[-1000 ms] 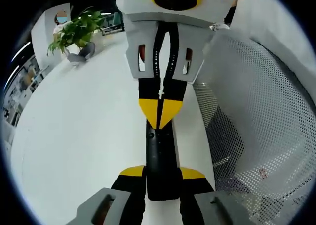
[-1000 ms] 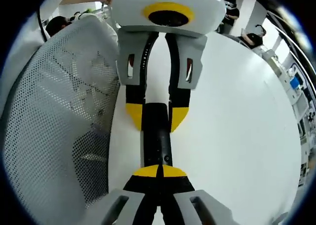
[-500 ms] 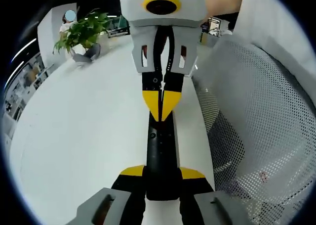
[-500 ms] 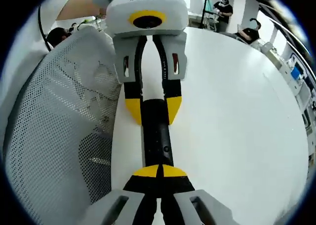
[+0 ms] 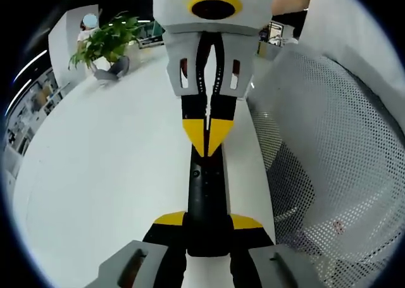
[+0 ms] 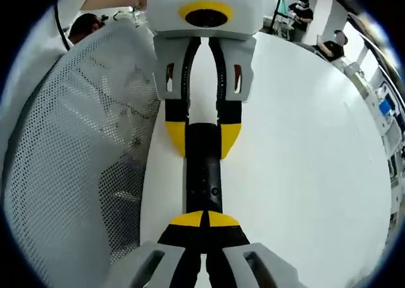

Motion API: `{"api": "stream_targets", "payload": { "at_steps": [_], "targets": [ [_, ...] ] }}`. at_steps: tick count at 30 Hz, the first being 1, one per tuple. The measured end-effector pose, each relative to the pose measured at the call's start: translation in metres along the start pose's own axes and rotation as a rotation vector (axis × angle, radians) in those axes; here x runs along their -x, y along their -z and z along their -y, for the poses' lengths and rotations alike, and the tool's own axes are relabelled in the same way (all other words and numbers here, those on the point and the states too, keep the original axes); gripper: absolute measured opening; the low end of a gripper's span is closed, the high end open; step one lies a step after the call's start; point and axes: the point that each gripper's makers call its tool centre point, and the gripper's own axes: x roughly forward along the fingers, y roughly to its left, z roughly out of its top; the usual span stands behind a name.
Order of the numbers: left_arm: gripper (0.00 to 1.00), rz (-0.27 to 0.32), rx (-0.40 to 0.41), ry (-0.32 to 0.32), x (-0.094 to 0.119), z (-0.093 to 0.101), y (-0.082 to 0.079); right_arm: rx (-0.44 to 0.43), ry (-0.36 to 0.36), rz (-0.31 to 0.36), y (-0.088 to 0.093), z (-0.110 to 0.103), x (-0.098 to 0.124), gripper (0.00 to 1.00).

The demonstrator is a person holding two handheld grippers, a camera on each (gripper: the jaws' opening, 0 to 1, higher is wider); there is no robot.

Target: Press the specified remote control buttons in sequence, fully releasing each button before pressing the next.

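We see the black remote control (image 5: 204, 202) lying lengthwise on the white tabletop (image 5: 101, 174), close along the tabletop's edge that faces the person. The left gripper (image 5: 206, 228) has its jaws closed on the remote's near end — the yellow-tipped jaws press it from both sides. In the right gripper view the same grip shows from the far end, where the left gripper (image 6: 204, 139) straddles the remote control (image 6: 204, 174) with its tips on either flank.

The right gripper (image 6: 204, 219) has its jaws brought fully together, the two yellow tips meeting in a point that rests on or just above the remote's top face (we cannot tell whether it actually touches). Seen from the left gripper view, the right gripper (image 5: 207, 139) points down at the remote near its middle, just beyond a small round button.

On the person's side of that edge a white mesh chair back (image 5: 329, 149) stands just beside the tabletop, so room there is tight. On the other side of the remote the tabletop (image 6: 304, 149) runs bare to its curved far edge — plenty of open surface. A potted plant (image 5: 104, 40) stands at the far corner, well apart from the remote.
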Motion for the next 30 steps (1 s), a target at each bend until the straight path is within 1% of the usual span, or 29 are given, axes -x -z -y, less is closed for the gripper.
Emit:
{"api": "stream_targets", "payload": {
  "at_steps": [1,3,5,11,14,20,23,27,29,30],
  "targets": [
    [0.23,-0.001,-0.001,0.001,0.0,0.0001,0.0001,-0.003,0.005,0.022,0.0009,-0.0001,0.001,0.0],
    [0.23,-0.003,-0.004,0.002,0.0,0.0002,0.0002,-0.003,0.016,0.038,0.0017,-0.0015,0.0016,0.0],
    [0.23,-0.001,-0.002,0.004,0.0001,0.0001,0.0001,0.018,0.024,0.039,0.0006,-0.0037,0.0013,0.0],
    [0.23,0.005,0.009,0.0,0.0003,0.0004,0.0002,0.017,0.042,0.013,0.0032,-0.0013,0.0031,0.0],
    [0.23,0.004,0.01,-0.006,0.0001,0.0004,0.0001,-0.004,0.031,0.017,0.0045,-0.0012,0.0041,0.0],
    [0.23,0.012,0.017,-0.005,0.0001,0.0001,0.0,0.012,0.037,-0.002,0.0093,-0.0032,0.0062,0.0],
    [0.23,0.013,0.017,-0.003,-0.0001,-0.0001,0.0002,0.021,0.048,-0.002,0.0097,-0.0035,0.0055,0.0],
    [0.23,0.012,0.015,-0.002,-0.0004,0.0,0.0001,0.021,0.068,-0.021,0.0085,-0.0024,0.0037,0.0],
    [0.23,0.009,0.014,-0.001,-0.0006,0.0,0.0002,0.039,0.077,-0.03,0.0083,-0.0016,0.0026,0.0],
    [0.23,0.009,0.014,-0.001,-0.0007,0.0,0.0002,0.025,0.078,-0.025,0.0088,-0.001,0.0031,0.0]
  ]
}}
